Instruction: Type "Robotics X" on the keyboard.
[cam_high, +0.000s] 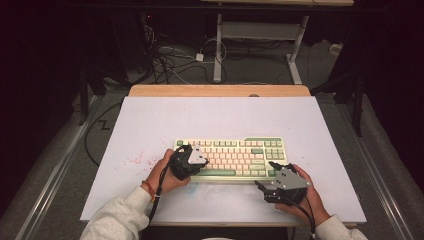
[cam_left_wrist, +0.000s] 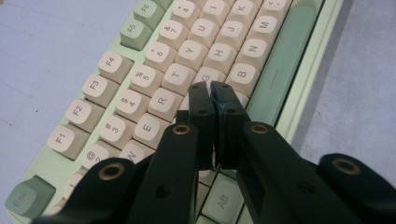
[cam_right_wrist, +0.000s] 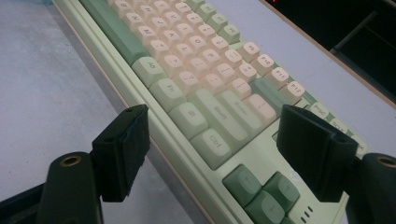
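Keyboard (cam_high: 231, 158) typing under way: left gripper (cam_left_wrist: 211, 95) jaws closed, empty, tips over F/G keys; right gripper (cam_right_wrist: 219, 154) jaws open, waiting beside keyboard corner.

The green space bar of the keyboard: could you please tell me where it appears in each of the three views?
High view: the space bar lies on the keyboard's near edge, just right of the left tongs.
Left gripper view: upper right, a long green strip beyond the shut tongs.
Right gripper view: top left, running up from the Alt key.
Shared landmark: the keyboard's pale green front rim.
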